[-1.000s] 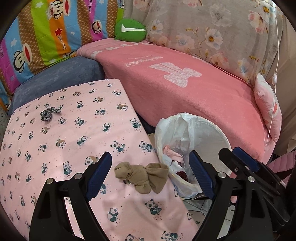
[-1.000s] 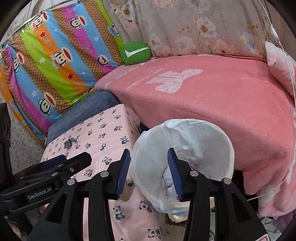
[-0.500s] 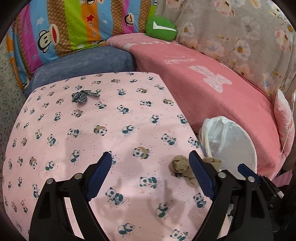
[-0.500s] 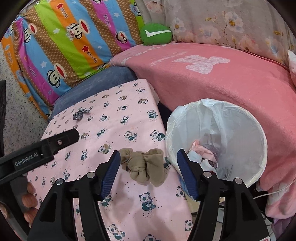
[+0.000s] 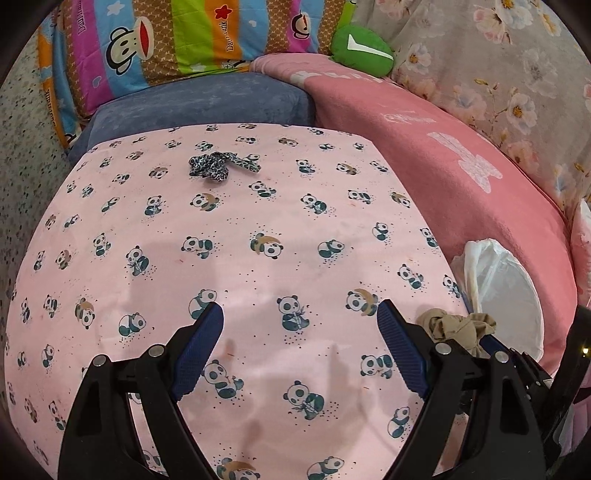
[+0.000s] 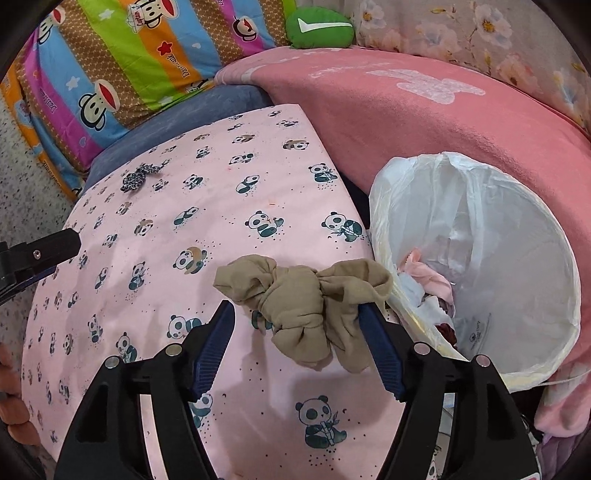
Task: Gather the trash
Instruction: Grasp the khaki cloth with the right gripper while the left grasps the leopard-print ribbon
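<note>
A knotted tan stocking (image 6: 299,295) lies on the pink panda-print cover (image 6: 207,229), close to its right edge. My right gripper (image 6: 295,308) hangs over it, jaws opening, one finger on each side of the bundle; the left pad stands apart from it. The stocking (image 5: 458,328) also shows just right of my left gripper (image 5: 300,310), which is open over bare cover with nothing between its fingers. A small black-and-white patterned scrap (image 5: 218,166) rests near the cover's far side. The white-lined bin (image 6: 517,258), holding pink and white rubbish, stands right of the cover.
A pink blanket (image 6: 424,122) drapes the sofa behind the bin. A green cushion (image 6: 319,27), a striped monkey-print pillow (image 6: 122,74) and a blue seat cushion (image 5: 207,103) line the back. Speckled floor (image 5: 22,155) lies to the left.
Both grippers swung left and down, from over the bin to over the panda cover. The right jaws widened and now straddle the tan stocking. The left gripper passed left beyond it.
</note>
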Action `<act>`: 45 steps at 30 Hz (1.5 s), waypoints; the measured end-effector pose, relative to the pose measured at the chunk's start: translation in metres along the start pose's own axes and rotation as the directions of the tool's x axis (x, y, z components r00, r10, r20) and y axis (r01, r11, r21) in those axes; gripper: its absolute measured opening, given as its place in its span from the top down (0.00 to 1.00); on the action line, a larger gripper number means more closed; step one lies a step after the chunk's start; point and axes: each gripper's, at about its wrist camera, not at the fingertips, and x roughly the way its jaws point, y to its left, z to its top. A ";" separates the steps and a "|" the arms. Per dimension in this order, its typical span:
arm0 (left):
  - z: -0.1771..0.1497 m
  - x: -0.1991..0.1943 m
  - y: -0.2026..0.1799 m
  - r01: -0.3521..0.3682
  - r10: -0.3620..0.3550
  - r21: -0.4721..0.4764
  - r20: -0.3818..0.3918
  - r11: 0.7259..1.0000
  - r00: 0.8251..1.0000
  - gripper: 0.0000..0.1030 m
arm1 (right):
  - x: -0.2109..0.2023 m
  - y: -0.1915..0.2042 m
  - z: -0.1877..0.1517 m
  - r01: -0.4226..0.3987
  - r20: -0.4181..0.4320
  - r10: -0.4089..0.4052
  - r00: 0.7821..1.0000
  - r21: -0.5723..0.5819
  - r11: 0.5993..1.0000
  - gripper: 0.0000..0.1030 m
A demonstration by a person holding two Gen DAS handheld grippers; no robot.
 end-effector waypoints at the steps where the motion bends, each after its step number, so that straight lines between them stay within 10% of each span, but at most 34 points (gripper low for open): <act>1: 0.001 0.002 0.004 -0.003 0.003 -0.005 -0.003 1.000 1.000 0.21 | 0.004 0.002 0.001 0.003 -0.003 -0.003 1.000 -0.002 1.000 0.32; 11: 0.007 0.023 0.038 -0.034 0.033 -0.044 -0.028 0.998 0.999 0.21 | 0.033 0.026 0.016 0.005 -0.013 -0.006 1.000 -0.055 0.998 0.34; 25: 0.022 0.045 0.077 -0.084 0.080 -0.076 -0.045 0.994 0.996 0.21 | 0.056 0.082 0.044 -0.058 -0.026 0.055 0.998 -0.147 0.987 0.72; 45: 0.105 0.099 0.101 -0.115 0.116 -0.109 -0.005 0.987 0.993 0.21 | 0.073 0.138 0.112 -0.156 0.023 0.162 0.986 -0.177 0.972 0.74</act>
